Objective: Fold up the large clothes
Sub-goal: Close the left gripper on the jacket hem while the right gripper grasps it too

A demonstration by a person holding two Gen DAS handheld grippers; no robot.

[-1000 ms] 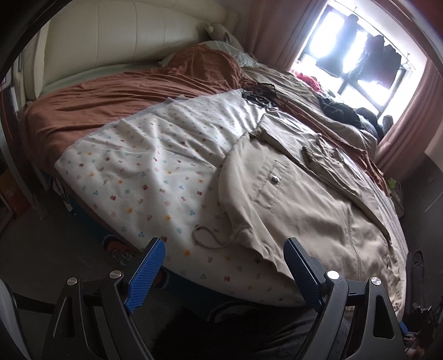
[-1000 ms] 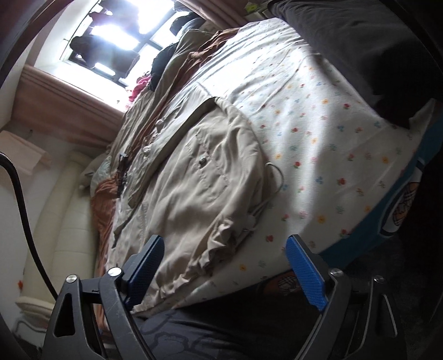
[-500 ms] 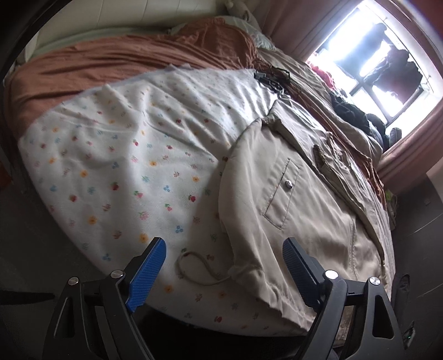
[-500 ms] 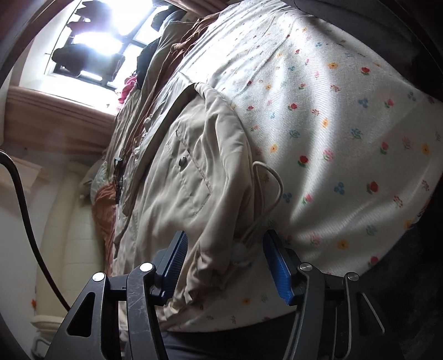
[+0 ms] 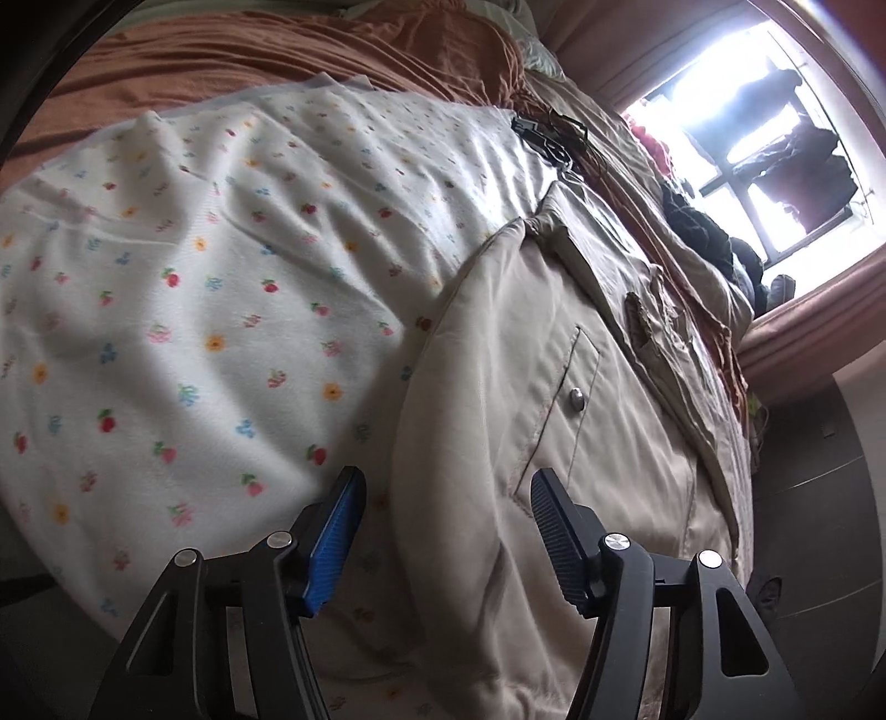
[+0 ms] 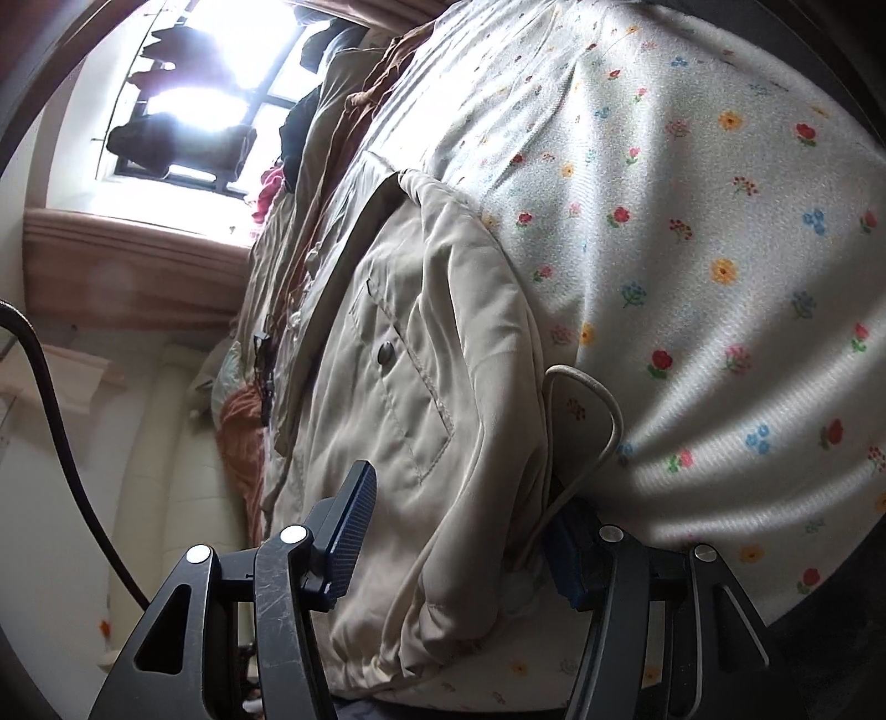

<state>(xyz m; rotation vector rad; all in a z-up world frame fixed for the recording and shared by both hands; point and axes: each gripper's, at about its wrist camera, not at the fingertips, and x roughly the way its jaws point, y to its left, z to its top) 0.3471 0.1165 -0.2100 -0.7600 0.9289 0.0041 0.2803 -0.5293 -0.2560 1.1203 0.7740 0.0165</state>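
Observation:
A beige jacket (image 5: 565,443) lies spread on a white flowered blanket (image 5: 194,310) on the bed, its snap pocket (image 5: 576,396) facing up. My left gripper (image 5: 448,520) is open, its blue pads astride the jacket's near folded edge. In the right wrist view the same jacket (image 6: 421,376) fills the middle, with a pale drawstring loop (image 6: 601,410) at its hem. My right gripper (image 6: 459,531) is open with the jacket's hem between its pads; the right pad (image 6: 565,554) lies partly under the cloth and cord.
A brown bedspread (image 5: 277,50) covers the head of the bed. Dark clothes (image 5: 698,227) and a black strap (image 5: 545,138) lie beyond the jacket towards the bright window (image 5: 775,111). A cream padded headboard (image 6: 177,471) and a black cable (image 6: 50,410) show at left in the right wrist view.
Both grippers have moved down and forward onto the jacket's near edge. Their jaws have narrowed from wide open and now straddle the cloth.

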